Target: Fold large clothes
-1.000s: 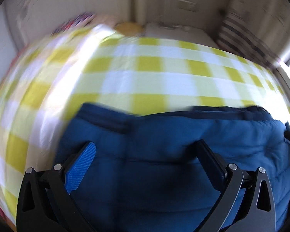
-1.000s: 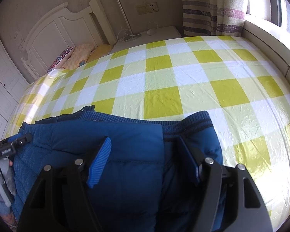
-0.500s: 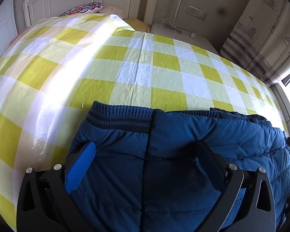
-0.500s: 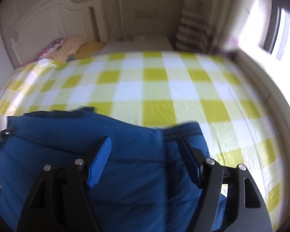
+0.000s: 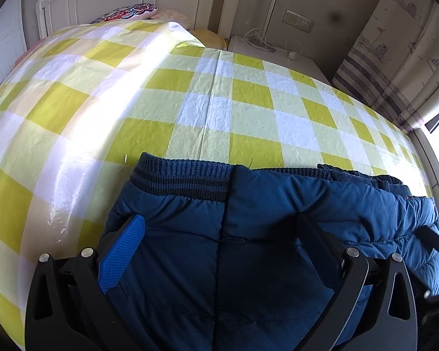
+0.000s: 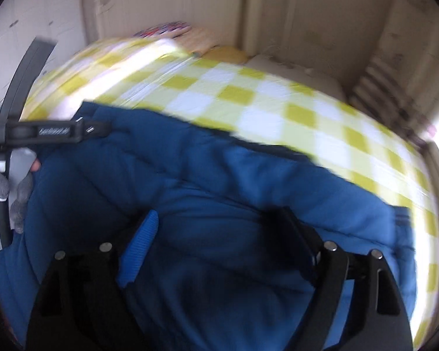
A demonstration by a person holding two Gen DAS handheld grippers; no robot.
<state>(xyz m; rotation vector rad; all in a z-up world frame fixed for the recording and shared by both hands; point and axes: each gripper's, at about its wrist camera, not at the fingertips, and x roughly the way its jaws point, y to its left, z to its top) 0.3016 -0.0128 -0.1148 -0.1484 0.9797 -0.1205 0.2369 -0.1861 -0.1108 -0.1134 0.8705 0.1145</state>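
Observation:
A blue padded jacket (image 5: 248,234) with a ribbed knit hem lies at the near edge of a bed with a yellow and white checked cover (image 5: 190,102). My left gripper (image 5: 219,228) is open, its fingers spread wide over the jacket near the hem. My right gripper (image 6: 219,228) is open too, spread over the jacket (image 6: 219,175); this view is blurred by motion. The left gripper (image 6: 44,131) also shows at the left edge of the right wrist view, at the jacket's left end, with a grey-gloved hand (image 6: 17,201) below it.
A white headboard (image 5: 58,0) and patterned pillows (image 5: 125,13) are at the bed's far left. A white bedside table (image 5: 272,55) with a lamp stem and cables stands behind. Striped curtains (image 5: 380,73) and a bright window are at the right.
The right wrist view has swung left and is now blurred; more of the jacket and the left gripper show in it. The left view has settled and moved slightly closer to the hem.

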